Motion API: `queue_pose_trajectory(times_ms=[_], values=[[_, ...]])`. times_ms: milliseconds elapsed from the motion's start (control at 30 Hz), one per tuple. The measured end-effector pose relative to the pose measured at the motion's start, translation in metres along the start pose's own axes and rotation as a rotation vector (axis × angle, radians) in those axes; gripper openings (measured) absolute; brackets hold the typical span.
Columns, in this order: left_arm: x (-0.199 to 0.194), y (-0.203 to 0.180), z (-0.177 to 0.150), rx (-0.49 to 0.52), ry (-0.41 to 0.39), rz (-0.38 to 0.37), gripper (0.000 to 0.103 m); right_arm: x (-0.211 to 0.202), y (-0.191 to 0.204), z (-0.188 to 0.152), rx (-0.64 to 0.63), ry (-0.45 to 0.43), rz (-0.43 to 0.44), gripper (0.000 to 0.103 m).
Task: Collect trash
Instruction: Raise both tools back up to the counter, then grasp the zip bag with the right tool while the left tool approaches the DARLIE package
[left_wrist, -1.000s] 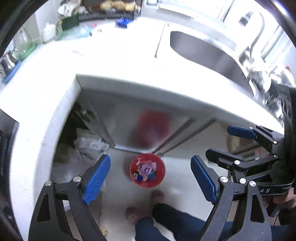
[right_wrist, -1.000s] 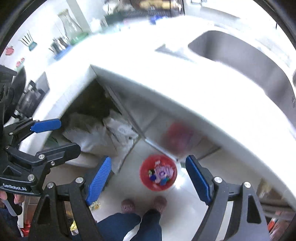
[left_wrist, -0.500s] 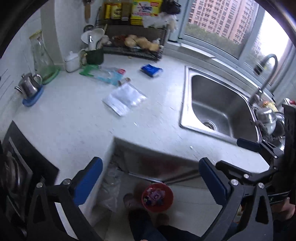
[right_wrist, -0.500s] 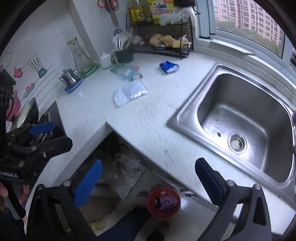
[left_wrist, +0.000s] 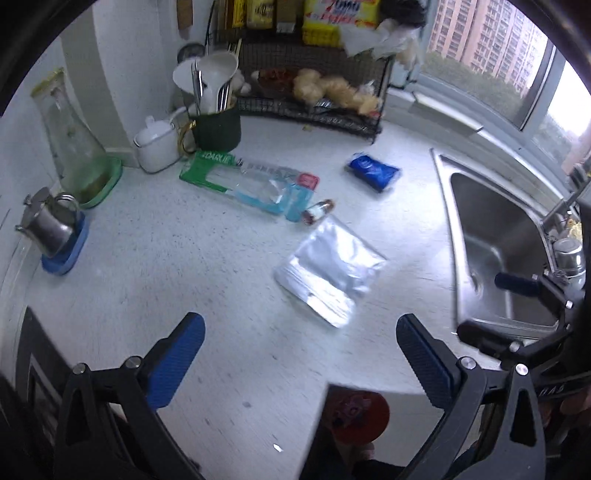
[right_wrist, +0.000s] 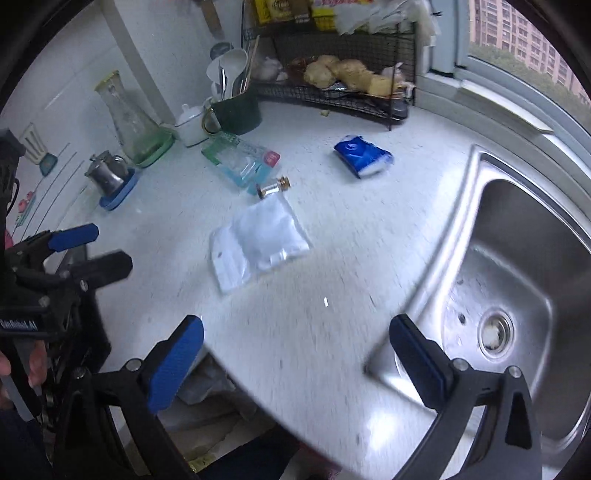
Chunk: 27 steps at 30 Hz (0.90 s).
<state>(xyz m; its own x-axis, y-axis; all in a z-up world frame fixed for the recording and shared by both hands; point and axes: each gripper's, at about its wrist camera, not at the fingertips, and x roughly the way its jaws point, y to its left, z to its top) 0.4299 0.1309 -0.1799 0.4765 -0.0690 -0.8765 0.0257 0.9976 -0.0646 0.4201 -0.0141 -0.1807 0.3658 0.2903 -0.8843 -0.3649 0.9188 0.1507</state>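
Trash lies on the white counter (left_wrist: 155, 258): a silver foil pouch (left_wrist: 328, 275) (right_wrist: 258, 240), a small brown bottle (left_wrist: 318, 211) (right_wrist: 273, 186) on its side, a clear green-and-blue plastic package (left_wrist: 255, 182) (right_wrist: 240, 160) and a blue wrapper (left_wrist: 373, 171) (right_wrist: 364, 157). My left gripper (left_wrist: 300, 360) hovers open and empty above the counter's near edge, short of the pouch. My right gripper (right_wrist: 295, 358) is likewise open and empty, between pouch and sink. A red bin (left_wrist: 356, 415) holding wrappers stands on the floor below.
A steel sink (right_wrist: 517, 295) is set in the counter at right. At the back stand a black wire rack (left_wrist: 314, 92), a dark utensil holder (left_wrist: 216, 125), a white pot (left_wrist: 157, 144), a glass carafe (left_wrist: 74, 147) and a small metal kettle (left_wrist: 51, 225).
Both grippers rose from over the red bin on the floor and swung forward over the counter. Their jaws widened. The trash on the counter came into close view.
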Motion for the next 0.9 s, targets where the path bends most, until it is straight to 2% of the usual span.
queue_pose_trajectory(times_ms=[133, 300, 600, 633, 667, 700, 833, 900], values=[[0.031, 0.019, 0.009, 0.018, 0.036, 0.023, 0.103, 0.032, 0.005, 0.026, -0.034, 0.042, -0.023, 0.101], [0.064, 0.045, 0.023, -0.003, 0.099, -0.018, 0.103, 0.072, 0.012, 0.053, -0.078, 0.103, -0.031, 0.101], [0.097, 0.071, 0.046, 0.006, 0.133, -0.029, 0.103, 0.121, 0.015, 0.077, -0.147, 0.211, -0.036, 0.101], [0.100, 0.074, 0.048, 0.003, 0.137, -0.028, 0.103, 0.123, 0.016, 0.079, -0.147, 0.220, -0.027, 0.099], [0.102, 0.077, 0.051, 0.000, 0.142, -0.026, 0.103, 0.126, 0.015, 0.079, -0.146, 0.230, -0.009, 0.090], [0.103, 0.079, 0.052, -0.001, 0.145, -0.026, 0.103, 0.127, 0.015, 0.079, -0.147, 0.235, -0.002, 0.086], [0.105, 0.085, 0.061, 0.019, 0.141, -0.023, 0.103, 0.129, 0.015, 0.078, -0.166, 0.241, -0.013, 0.081], [0.106, 0.086, 0.066, 0.038, 0.141, -0.011, 0.103, 0.128, 0.017, 0.078, -0.191, 0.243, -0.005, 0.073]])
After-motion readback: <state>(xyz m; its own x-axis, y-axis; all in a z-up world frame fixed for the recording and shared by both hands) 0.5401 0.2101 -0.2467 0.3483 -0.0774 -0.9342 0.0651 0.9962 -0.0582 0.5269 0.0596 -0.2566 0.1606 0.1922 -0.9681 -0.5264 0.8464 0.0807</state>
